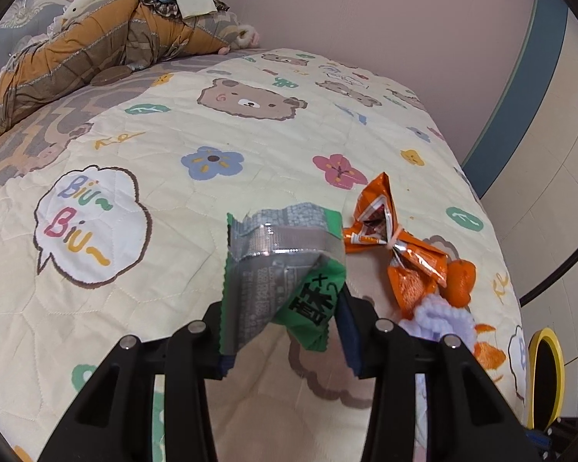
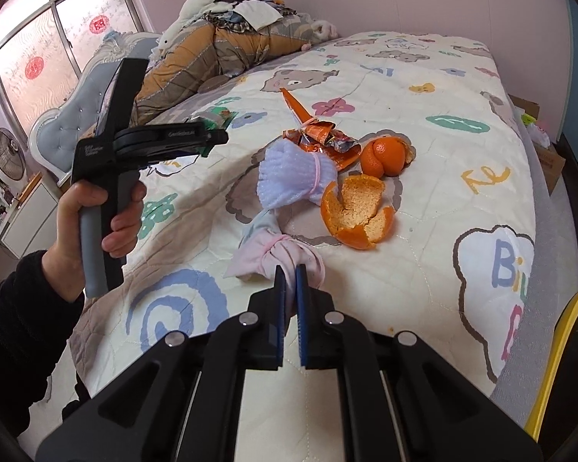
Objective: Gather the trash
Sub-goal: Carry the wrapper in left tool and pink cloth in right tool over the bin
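While the left hand-held gripper (image 1: 285,321) clamped a green wrapper (image 1: 281,265) above the bed (image 1: 250,131), the right hand-held gripper (image 2: 291,275) pinched a pink tissue wad (image 2: 277,258); orange peel (image 2: 356,211) lay just beyond, nearer the right.

Cartoon bedspread (image 1: 142,177) with bears and flowers; folded quilt (image 2: 212,57) piled with clothes at the headboard (image 2: 69,115); frosted window (image 2: 38,50); fan (image 2: 7,150).
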Demonstrator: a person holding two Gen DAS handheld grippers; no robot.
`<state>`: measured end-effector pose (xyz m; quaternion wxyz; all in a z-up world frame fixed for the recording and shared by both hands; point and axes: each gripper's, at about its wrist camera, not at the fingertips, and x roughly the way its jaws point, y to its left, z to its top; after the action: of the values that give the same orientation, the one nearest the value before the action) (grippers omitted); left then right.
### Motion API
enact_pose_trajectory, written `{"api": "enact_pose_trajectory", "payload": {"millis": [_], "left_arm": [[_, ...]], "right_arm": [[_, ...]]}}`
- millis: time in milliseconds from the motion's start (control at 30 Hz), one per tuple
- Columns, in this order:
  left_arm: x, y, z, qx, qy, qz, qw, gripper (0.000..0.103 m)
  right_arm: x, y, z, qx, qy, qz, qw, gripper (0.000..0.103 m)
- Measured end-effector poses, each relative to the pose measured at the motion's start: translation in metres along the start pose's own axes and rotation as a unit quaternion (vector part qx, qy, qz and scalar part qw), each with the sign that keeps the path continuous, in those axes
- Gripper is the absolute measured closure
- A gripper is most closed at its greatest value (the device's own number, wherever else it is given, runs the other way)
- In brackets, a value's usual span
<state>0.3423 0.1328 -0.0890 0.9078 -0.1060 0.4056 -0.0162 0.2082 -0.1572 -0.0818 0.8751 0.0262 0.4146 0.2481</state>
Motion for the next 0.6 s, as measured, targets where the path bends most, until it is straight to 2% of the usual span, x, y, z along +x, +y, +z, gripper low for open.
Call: {"api": "enact_pose_trajectory", "payload": {"millis": [600], "left_arm": [[-0.063,-0.005,-0.035,0.022,-0.009,-0.027,0.9994,0.064]], "right_arm": [[-0.070,0.002,-0.010,0.005,-0.042,-0.025,0.999,0.098]]}}
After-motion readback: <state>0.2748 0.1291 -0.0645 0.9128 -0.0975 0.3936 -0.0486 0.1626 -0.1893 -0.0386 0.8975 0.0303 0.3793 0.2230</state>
